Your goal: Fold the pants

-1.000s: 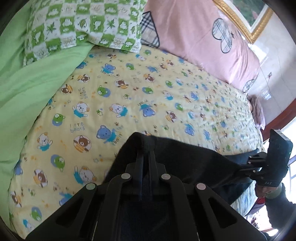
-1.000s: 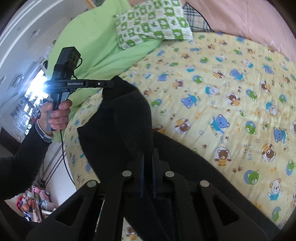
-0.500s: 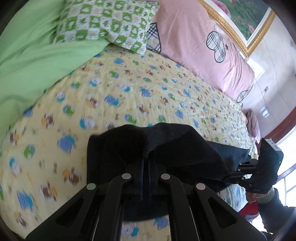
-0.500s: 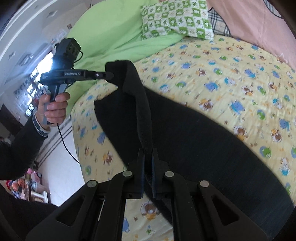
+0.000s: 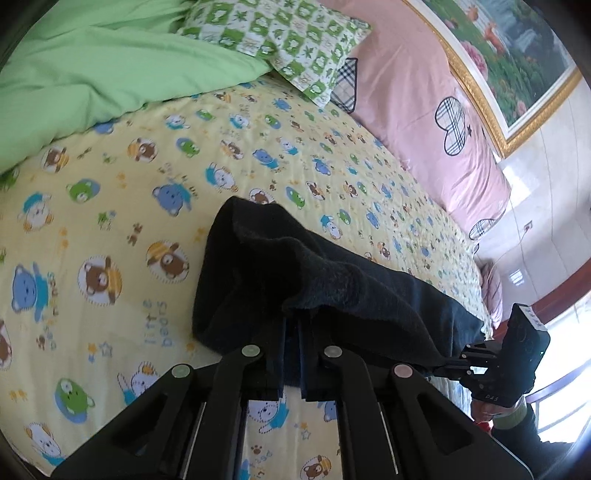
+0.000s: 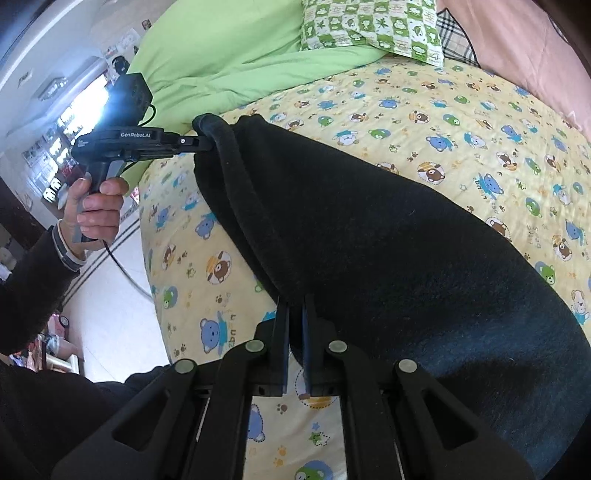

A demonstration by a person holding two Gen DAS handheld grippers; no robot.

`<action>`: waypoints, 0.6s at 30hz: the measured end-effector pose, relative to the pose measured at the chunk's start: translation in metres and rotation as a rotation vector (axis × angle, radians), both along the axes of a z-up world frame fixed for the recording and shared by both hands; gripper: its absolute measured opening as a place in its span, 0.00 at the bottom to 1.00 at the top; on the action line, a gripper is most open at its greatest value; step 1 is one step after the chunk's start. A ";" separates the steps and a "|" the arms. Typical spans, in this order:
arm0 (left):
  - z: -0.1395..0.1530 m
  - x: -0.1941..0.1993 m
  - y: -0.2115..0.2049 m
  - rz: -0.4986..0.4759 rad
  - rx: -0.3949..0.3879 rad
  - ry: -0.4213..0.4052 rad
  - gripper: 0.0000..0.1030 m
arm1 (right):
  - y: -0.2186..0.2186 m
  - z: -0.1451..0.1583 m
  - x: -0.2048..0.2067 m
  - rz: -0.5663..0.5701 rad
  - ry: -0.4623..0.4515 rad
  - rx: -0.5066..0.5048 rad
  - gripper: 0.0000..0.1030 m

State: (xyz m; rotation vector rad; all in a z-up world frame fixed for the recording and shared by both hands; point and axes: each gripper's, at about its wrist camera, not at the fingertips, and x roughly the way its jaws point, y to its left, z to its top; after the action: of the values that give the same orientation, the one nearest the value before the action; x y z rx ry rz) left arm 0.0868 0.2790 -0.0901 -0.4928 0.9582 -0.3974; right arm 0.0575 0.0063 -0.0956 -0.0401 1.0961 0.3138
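Observation:
Dark navy fleece pants [image 5: 295, 266] lie draped across the yellow bear-print bed sheet [image 5: 110, 221], one edge held up between my two grippers. My left gripper [image 5: 293, 321] pinches the edge at one end; its jaws are opening slightly, with the cloth still pressed between them. From the right wrist view the left gripper [image 6: 207, 142] shows at the pants' [image 6: 369, 221] far corner, a hand on its handle. My right gripper [image 6: 295, 299] is shut on the near end of the same edge. The right gripper [image 5: 447, 363] also shows at the lower right, biting the cloth.
A green duvet [image 5: 92, 74] is bunched along the left of the bed. A green-and-white checked pillow [image 5: 288, 33] and a pink pillow [image 5: 424, 129] lie at the head, under a framed picture [image 5: 517, 55]. The bed's edge and the floor [image 6: 110, 295] are at the left in the right wrist view.
Both grippers have carried the pants forward over the bed and lower. The cloth that hung in the air now rests spread on the sheet.

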 end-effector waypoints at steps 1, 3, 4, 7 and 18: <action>-0.001 -0.002 0.002 0.016 0.000 0.005 0.07 | 0.000 0.000 0.000 -0.003 0.000 -0.004 0.07; -0.002 -0.006 0.004 0.040 0.008 0.018 0.11 | 0.001 0.000 0.000 -0.013 0.005 -0.016 0.09; -0.002 -0.009 0.006 0.059 0.021 0.025 0.10 | 0.001 0.000 0.001 -0.020 0.005 -0.018 0.09; 0.001 -0.020 0.012 0.102 0.022 0.034 0.08 | 0.002 0.001 0.001 -0.033 0.003 -0.018 0.09; 0.024 -0.059 0.014 0.173 -0.065 0.016 0.33 | 0.005 0.016 -0.006 -0.057 -0.033 0.078 0.53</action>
State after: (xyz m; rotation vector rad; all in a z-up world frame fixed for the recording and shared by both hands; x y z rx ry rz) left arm 0.0277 0.2934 -0.0657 -0.6338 0.9122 -0.2695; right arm 0.0515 0.0108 -0.0798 0.0548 1.0493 0.3032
